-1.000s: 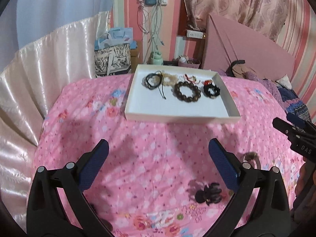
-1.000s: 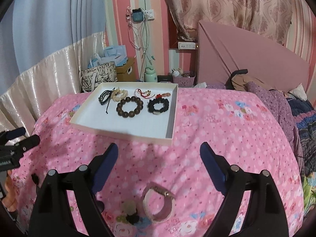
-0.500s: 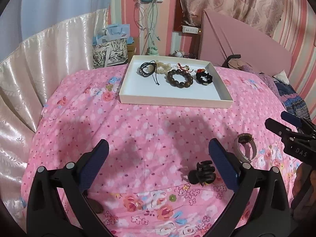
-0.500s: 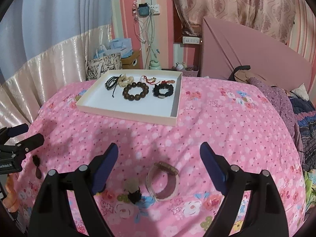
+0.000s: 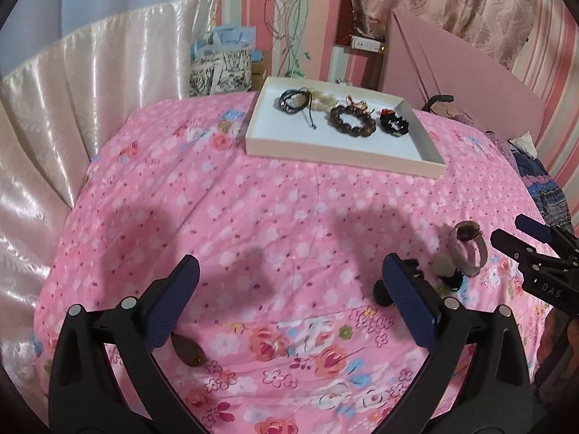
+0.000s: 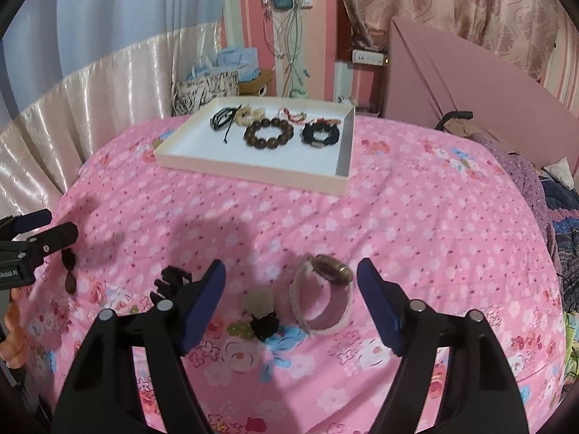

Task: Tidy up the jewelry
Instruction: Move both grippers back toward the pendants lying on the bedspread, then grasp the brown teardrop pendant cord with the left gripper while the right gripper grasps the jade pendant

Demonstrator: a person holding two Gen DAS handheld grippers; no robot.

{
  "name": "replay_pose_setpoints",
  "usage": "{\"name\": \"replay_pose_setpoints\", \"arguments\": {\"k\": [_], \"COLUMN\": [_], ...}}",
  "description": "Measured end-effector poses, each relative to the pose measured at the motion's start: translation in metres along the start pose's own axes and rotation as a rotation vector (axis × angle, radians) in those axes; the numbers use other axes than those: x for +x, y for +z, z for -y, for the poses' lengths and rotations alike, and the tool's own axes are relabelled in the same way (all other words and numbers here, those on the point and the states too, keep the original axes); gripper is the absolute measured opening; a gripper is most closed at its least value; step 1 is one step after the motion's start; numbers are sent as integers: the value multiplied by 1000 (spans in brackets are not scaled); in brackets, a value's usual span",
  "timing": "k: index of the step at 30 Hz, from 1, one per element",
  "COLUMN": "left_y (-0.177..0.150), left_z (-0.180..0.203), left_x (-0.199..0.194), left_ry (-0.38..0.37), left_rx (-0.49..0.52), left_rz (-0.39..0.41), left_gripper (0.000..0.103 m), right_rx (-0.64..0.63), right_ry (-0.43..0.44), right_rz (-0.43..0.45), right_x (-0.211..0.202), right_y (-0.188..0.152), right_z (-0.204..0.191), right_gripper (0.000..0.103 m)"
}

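A watch [image 6: 331, 271] with a pale strap lies on the pink floral bedspread [image 6: 416, 235]. My right gripper [image 6: 291, 271] hangs just above it with its jaws closing. The watch sits between the blue pads, which do not touch it. Beside it lie a pale puff with a black clip [image 6: 262, 311] and a black hair claw [image 6: 172, 278]. My left gripper [image 5: 289, 271] stands open over bare bedspread, holding nothing. A brown teardrop piece [image 5: 188, 352] lies near its left finger, and the hair claw [image 5: 381, 291] peeks from behind its right one. The white tray [image 5: 343, 153] farther back holds several bracelets.
In the tray lie a brown bead bracelet [image 6: 269, 133], a black cord [image 6: 222, 117] and a black bracelet [image 6: 320, 133]. Cream curtains [image 5: 72, 108] border the bed on the left and a pink headboard [image 6: 470, 90] on the right. Bags [image 5: 220, 68] stand behind the tray.
Both grippers have come down toward the bedspread and away from the tray. The watch now lies between the right fingers, and those jaws have narrowed a little.
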State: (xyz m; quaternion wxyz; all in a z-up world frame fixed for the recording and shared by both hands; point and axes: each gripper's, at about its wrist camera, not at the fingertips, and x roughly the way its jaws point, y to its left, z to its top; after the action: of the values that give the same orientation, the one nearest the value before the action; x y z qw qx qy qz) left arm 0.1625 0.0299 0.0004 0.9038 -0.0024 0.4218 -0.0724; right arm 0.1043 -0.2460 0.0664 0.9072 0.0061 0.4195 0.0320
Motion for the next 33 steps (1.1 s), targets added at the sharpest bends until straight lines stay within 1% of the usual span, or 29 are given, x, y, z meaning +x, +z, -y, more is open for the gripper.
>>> {"name": "replay_pose_setpoints", "arguments": {"k": [2,5,11,14,21,24,27,33], "left_y": [-4,-7,-14,-21,-43,-53,-62,-81], "left_z": [1,4,-7,-17,-43,-53,-58,-66], "left_x": [2,1,-1,1,7,8,10,17], "left_ry": [0,-3,11,43,76,80,82,61], "left_rx": [-1,8,-5,-8,-11,-17,-18,-53], "left_rz": [-10,-11,0,2,-15,-16,-28,-74], "left_gripper": [100,100,100,100,100,100,100,100], "right_rx": [3,2,-9,-11,-30,-40,-32,-51], "right_ry": [4,11,23,30,36,14,27,3], "right_rz": [-10,-24,-46,-63,-106,-115,-129,-134], "right_x": [2,4,9,16,33,40,45,51], "right_y": [-2,-6,-14,-19,-33,-36,-38,-42], "right_z": [0,-1,-8,-12,-24,-27,-28,-33], "right_gripper": [68,64,63,63,63,63,63,62]}}
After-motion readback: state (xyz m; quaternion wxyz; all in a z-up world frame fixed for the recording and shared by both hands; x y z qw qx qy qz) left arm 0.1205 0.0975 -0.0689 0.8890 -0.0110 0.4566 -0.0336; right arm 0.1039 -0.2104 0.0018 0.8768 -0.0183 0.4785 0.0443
